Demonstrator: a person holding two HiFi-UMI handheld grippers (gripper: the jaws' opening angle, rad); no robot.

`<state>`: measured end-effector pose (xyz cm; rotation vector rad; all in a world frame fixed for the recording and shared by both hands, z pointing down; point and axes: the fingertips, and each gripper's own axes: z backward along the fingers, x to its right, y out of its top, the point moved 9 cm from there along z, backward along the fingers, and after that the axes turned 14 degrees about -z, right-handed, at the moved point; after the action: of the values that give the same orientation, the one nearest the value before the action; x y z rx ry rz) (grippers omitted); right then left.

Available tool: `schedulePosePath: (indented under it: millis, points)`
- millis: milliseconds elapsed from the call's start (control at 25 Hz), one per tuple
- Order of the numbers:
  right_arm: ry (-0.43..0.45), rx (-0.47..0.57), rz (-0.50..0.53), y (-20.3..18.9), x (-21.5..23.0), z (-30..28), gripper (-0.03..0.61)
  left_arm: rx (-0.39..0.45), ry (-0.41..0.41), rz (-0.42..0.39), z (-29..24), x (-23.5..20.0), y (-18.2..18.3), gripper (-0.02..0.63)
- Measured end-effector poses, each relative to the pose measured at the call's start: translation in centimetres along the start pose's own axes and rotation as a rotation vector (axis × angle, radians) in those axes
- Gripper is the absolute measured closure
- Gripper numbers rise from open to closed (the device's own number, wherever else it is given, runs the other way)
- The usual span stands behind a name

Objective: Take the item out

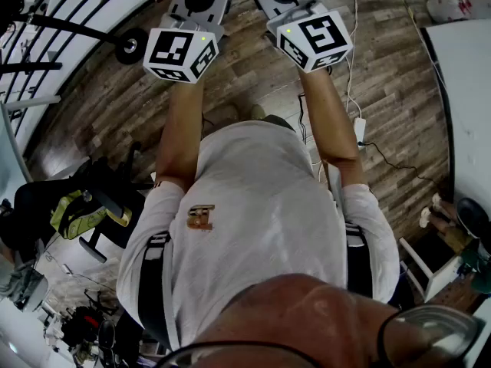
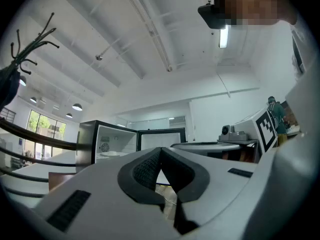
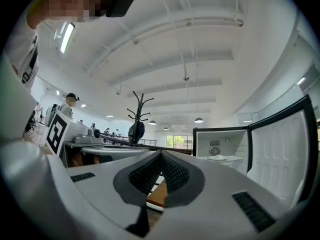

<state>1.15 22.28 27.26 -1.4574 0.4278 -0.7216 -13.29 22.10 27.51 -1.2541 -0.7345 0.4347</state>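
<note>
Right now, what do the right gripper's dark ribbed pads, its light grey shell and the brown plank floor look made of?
Dark ribbed pads: likely matte rubber, given the fine knurled grid; textured plastic is possible. Light grey shell: smooth matte moulded plastic, probably; no metallic shine. Brown plank floor: wood or wood-look laminate, slight sheen, with grain streaks and board seams.

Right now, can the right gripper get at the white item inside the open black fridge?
Probably yes, once it moves closer. The door of the black fridge stands open, and nothing shows between the right gripper and the white item on its shelf. Its jaws are shut, so they must open first.
</note>
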Motion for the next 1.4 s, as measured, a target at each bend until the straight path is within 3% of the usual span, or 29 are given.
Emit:
schedulePosePath:
  millis: [920, 1400]
  points:
    - [0.040, 0.004, -0.023, 0.5, 6.4, 3.4, 0.546, -0.018, 0.060, -0.022, -5.3, 3.8, -0.8, 0.595]
    - [0.043, 0.002, -0.002, 0.5, 9.6, 0.1, 0.546, 0.014, 0.076, -0.031, -8.6, 0.9, -2.0, 0.595]
